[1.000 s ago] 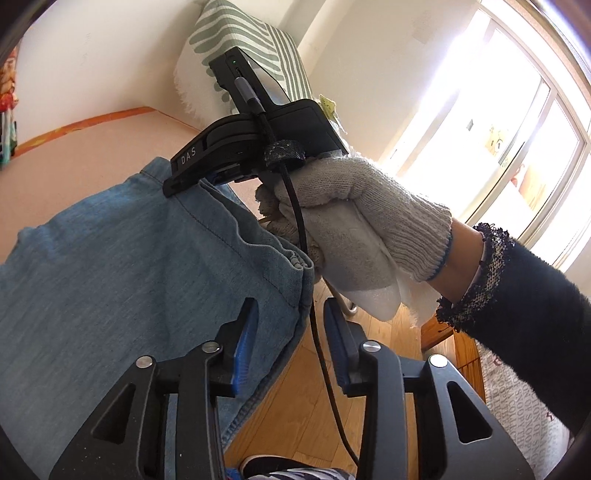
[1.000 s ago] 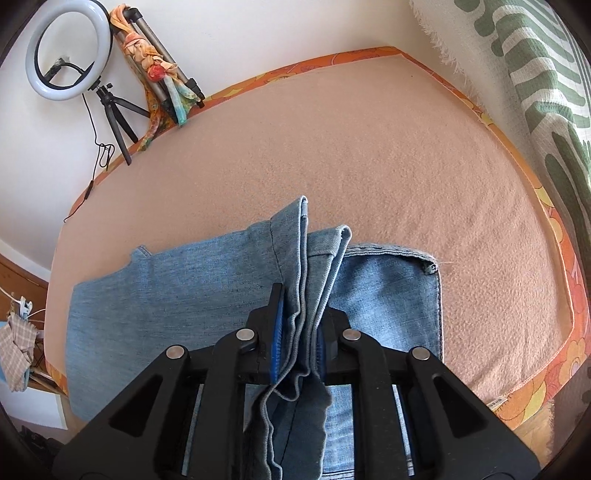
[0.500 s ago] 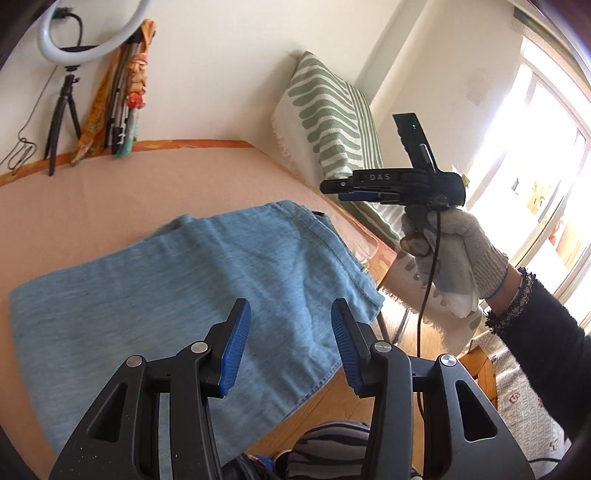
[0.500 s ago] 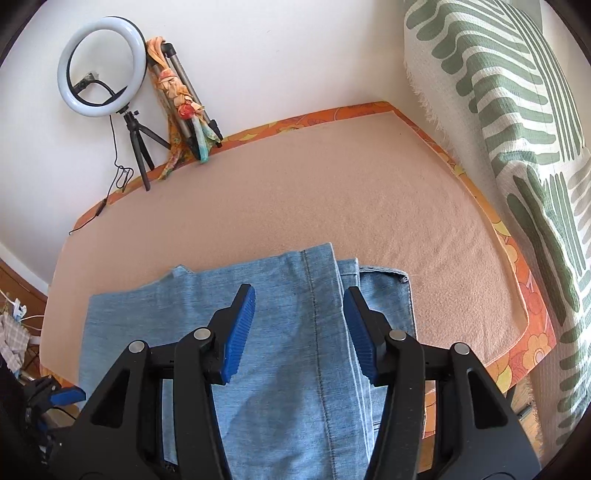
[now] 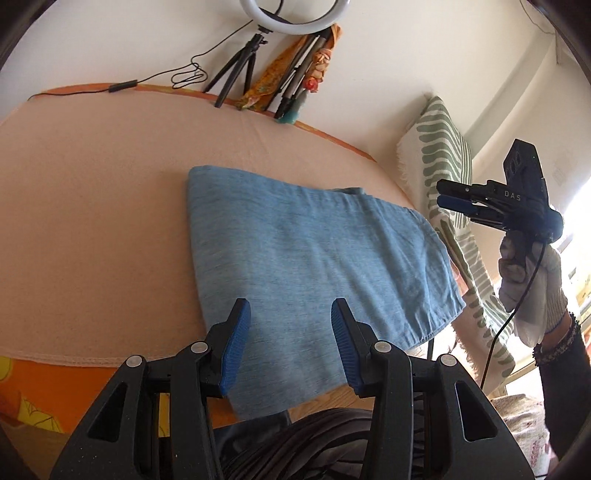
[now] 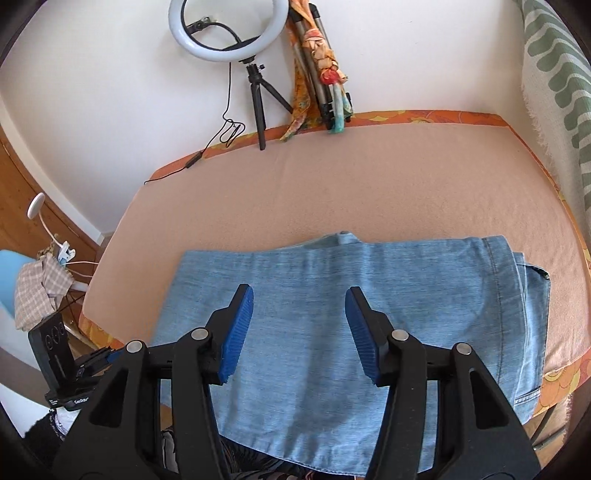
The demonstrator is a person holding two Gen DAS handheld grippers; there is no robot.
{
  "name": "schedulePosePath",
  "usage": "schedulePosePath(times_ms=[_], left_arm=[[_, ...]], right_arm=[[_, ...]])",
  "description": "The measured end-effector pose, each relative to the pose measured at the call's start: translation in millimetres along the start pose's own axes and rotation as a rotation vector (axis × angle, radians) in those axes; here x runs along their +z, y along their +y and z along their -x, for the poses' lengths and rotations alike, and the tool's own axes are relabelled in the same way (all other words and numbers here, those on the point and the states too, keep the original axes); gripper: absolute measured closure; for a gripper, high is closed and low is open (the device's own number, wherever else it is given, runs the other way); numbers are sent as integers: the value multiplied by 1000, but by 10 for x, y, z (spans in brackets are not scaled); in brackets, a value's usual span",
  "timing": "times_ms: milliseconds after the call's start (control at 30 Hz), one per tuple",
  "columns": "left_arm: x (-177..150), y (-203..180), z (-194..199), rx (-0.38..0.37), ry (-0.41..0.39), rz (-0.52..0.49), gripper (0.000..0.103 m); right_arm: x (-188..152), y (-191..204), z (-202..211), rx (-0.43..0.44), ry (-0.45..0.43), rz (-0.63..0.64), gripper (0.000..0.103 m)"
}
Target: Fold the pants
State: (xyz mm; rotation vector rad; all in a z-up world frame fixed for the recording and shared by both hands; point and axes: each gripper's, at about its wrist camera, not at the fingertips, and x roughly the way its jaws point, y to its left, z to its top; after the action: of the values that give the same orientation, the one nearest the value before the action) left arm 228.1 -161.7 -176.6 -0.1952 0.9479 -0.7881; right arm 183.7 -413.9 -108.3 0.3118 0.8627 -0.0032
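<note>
Our right tool (image 6: 299,332) hangs over the pants with nothing between its blue pads, its jaws opening as we look; our left tool (image 5: 288,345) stands part open and just as empty, above the near left corner of the cloth. From the left view the right tool shows side-on, held in a white knit-gloved hand (image 5: 528,284) out past the right end of the garment, clear of it.

We see the light blue denim pants (image 6: 351,325) lying flat as a folded rectangle on the peach-coloured blanket of the bed (image 6: 369,192), their near edge hanging a little over the bed's front. Their long axis runs left to right across us. At the right end, stitched seams and layered edges are stacked; the left end is a smooth fold.

We judge that another fold would bring one short end over the other. Each tool is nearer its own end, so neither needs to cross.

Behind, a white ring light on a black tripod (image 6: 229,33) stands against the wall.
</note>
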Motion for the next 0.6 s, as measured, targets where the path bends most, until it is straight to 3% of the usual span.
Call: schedulePosePath(times_ms=[200, 333, 467, 600], left_arm=[[-31, 166, -18, -13, 11, 69, 59], [-5, 200, -95, -19, 21, 72, 59], [-22, 178, -185, -25, 41, 63, 59], [-39, 200, -231, -39, 45, 81, 62]], right_arm=[[156, 128, -362, -52, 41, 48, 45], [367, -169, -619, -116, 56, -2, 45], [529, -520, -858, -105, 81, -73, 45], [576, -622, -1116, -93, 121, -82, 45]])
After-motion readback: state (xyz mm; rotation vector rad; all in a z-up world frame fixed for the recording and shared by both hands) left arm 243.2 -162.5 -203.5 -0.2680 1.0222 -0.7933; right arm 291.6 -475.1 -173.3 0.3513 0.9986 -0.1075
